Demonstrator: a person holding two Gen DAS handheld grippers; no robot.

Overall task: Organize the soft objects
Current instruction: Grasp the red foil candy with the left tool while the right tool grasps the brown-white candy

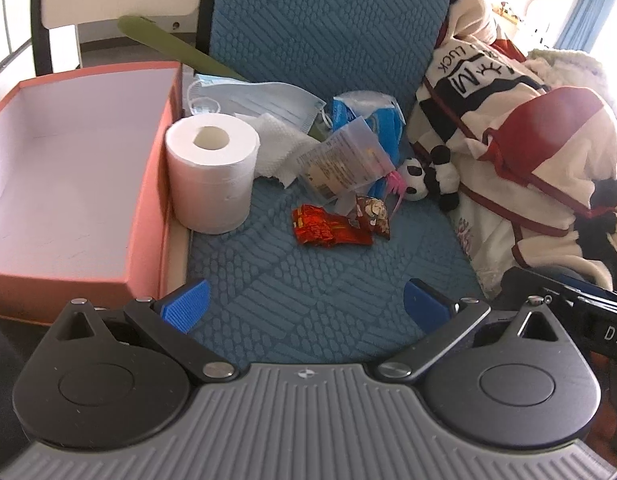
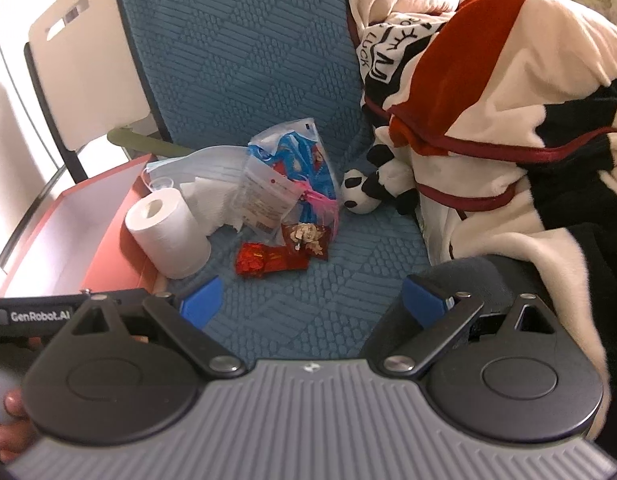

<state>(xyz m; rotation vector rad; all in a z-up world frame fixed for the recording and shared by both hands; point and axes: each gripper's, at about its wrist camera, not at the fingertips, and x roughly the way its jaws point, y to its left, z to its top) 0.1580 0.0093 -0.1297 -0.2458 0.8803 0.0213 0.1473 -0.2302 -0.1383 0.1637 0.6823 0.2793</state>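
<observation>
A small plush panda (image 1: 428, 176) (image 2: 366, 190) lies on the blue seat cushion (image 1: 328, 280) against a white, red and black blanket (image 1: 528, 152) (image 2: 488, 120). A toilet paper roll (image 1: 210, 172) (image 2: 168, 232) stands beside an orange box (image 1: 68, 184) (image 2: 104, 232) with a bare white inside. A crumpled tissue (image 1: 282, 152), blue face masks (image 1: 256, 100) and plastic bags (image 1: 344, 160) (image 2: 284, 184) are piled behind. Red snack wrappers (image 1: 332, 228) (image 2: 268, 260) lie in front. My left gripper (image 1: 306, 304) and right gripper (image 2: 312, 300) are open and empty, low over the cushion's near part.
A white chair (image 2: 88, 60) stands behind on the left. A green strip (image 1: 176, 46) pokes out behind the box. The blanket fills the right side. The other gripper's black body shows at each view's edge (image 1: 588, 320) (image 2: 36, 312).
</observation>
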